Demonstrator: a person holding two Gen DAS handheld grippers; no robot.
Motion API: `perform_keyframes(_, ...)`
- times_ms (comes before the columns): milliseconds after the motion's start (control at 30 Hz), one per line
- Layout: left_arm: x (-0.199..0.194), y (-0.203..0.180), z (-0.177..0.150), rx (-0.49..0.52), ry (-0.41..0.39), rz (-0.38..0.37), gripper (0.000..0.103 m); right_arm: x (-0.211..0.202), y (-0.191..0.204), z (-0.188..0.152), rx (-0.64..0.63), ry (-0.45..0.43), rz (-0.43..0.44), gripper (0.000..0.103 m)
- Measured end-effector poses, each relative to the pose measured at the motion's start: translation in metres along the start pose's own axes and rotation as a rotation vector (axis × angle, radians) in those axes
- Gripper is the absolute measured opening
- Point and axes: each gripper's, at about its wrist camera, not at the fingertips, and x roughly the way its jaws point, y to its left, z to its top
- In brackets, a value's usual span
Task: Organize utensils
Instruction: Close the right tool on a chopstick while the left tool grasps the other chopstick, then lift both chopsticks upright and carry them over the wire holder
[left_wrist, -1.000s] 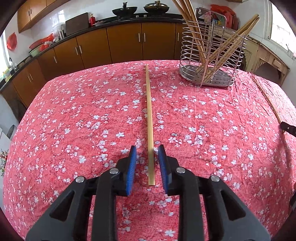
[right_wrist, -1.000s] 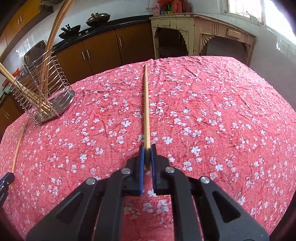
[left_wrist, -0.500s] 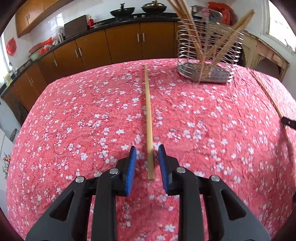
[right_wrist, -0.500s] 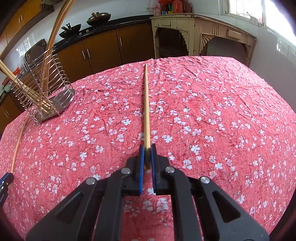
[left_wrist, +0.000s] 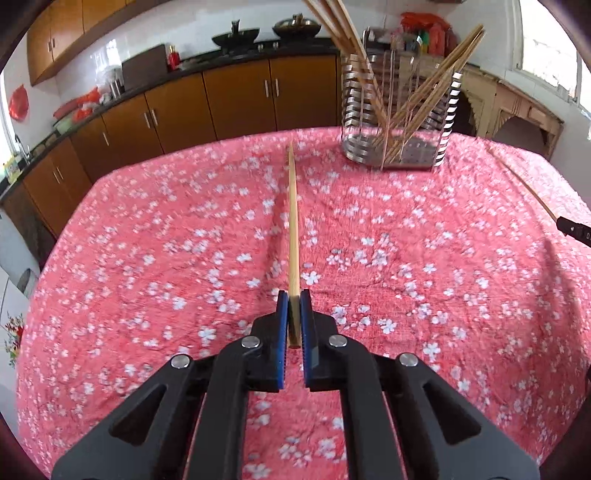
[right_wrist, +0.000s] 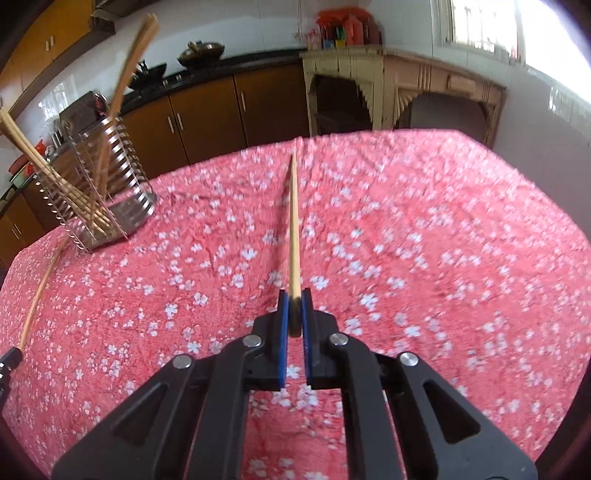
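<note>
Two handheld grippers, one in each of a person's hands, are each clamped on the near end of a long bamboo chopstick. Nearest, the left gripper (left_wrist: 294, 301) has just closed its blue fingers (left_wrist: 282, 314) on the left chopstick (left_wrist: 293, 236), which runs straight ahead over the worktop (left_wrist: 147, 258), draped in red cloth with white blossoms. The right gripper (right_wrist: 294, 299) is likewise shut on the right chopstick (right_wrist: 294, 229), pinched at its butt so the slim tip points forward, probably to ease dropping it in tip first. Beyond, a steel wire utensil holder (left_wrist: 397, 122) stands near the worktop's far edge, already holding several chopsticks leaning against its rim. Farthest, brown kitchen cabinets (left_wrist: 236, 99) line the wall. Both sticks seem ready for carrying to that holder.
</note>
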Motion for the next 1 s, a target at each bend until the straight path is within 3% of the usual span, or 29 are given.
perform_keyframes(200, -0.043, 0.013, 0.008, -0.028, -0.153, -0.007, 0.007, -0.049, 0.0, 0.016, -0.048, -0.182, -0.018, 0.007)
perform_keyframes(467, -0.089, 0.028, 0.036, -0.117, -0.364, 0.009, 0.007, -0.091, -0.001, 0.049, -0.039, -0.333, 0.015, 0.007)
perform_keyframes(667, -0.11, 0.036, 0.052, -0.172, -0.459, 0.002, 0.007, -0.113, 0.0, 0.066, -0.025, -0.407, 0.04, 0.007)
perform_keyframes(1000, -0.127, 0.041, 0.066, -0.204, -0.527, -0.002, 0.007, -0.14, 0.008, 0.09, -0.022, -0.493, 0.085, 0.007)
